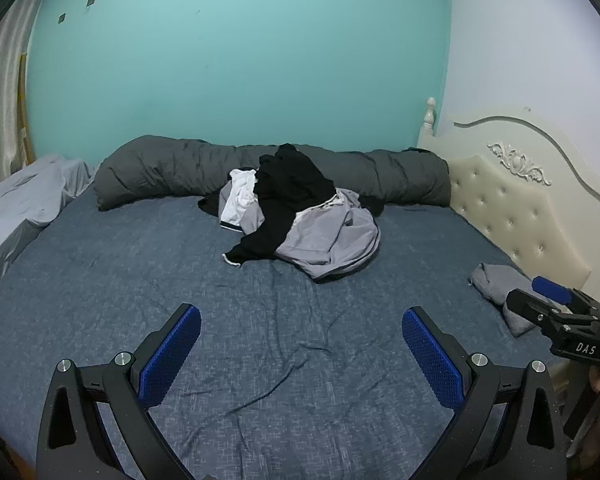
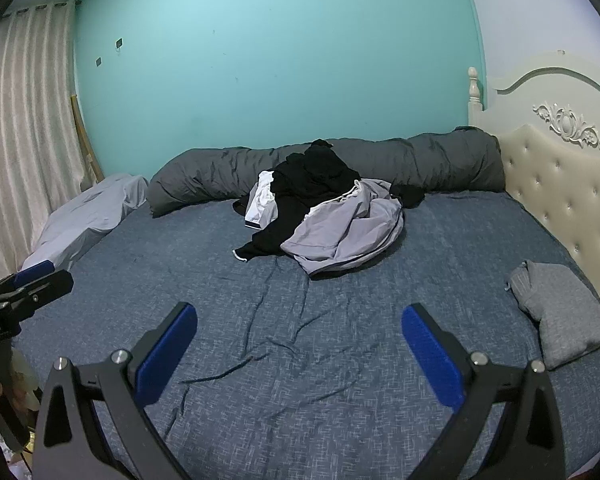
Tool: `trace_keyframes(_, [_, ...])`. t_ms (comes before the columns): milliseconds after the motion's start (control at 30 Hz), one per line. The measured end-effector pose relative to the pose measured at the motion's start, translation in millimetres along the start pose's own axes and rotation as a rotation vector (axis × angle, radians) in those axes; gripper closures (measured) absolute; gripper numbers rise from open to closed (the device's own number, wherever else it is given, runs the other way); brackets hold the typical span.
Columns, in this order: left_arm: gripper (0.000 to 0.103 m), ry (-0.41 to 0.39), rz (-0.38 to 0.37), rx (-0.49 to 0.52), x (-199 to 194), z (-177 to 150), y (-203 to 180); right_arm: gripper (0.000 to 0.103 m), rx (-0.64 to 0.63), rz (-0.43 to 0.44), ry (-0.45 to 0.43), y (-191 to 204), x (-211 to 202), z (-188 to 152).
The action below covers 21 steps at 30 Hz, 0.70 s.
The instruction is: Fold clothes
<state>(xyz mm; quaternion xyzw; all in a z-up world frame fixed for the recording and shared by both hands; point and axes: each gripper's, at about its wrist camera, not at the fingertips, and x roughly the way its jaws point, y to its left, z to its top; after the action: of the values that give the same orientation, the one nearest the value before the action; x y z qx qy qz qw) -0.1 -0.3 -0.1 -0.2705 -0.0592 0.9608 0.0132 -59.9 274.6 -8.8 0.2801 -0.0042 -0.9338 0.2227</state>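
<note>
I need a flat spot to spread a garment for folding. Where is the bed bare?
Bare blue sheet lies between the open grippers and the clothes pile. Crowded: the pile against the grey duvet roll, and the folded grey garment by the headboard.

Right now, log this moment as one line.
left gripper open | right gripper open | clothes pile unfolded | grey garment folded

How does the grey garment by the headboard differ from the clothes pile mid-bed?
The grey garment is one piece, folded flat; the clothes pile is several black, white and light grey pieces, crumpled and heaped. The garment lies beside the headboard; the pile sits against the dark rolled duvet. Both rest on the blue sheet, ungripped.
</note>
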Motion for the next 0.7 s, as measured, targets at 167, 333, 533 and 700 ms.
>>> trace_keyframes(167, [0.000, -0.002, 0.002, -0.002, 1, 0, 2, 0.000, 0.014, 0.006, 0.006, -2, -1, 2])
trace_keyframes(333, [0.000, -0.004, 0.003, -0.005, 1, -1, 4, 0.000, 0.019, 0.005, 0.010, -5, -2, 6])
trace_keyframes(533, [0.000, -0.002, 0.007, 0.002, 2, 4, -1, 0.000, 0.015, -0.001, 0.005, -7, -9, 11])
trace_keyframes(700, [0.000, -0.003, 0.004, 0.000, 0, 5, -4, 0.000, 0.014, -0.010, 0.003, -8, -10, 12])
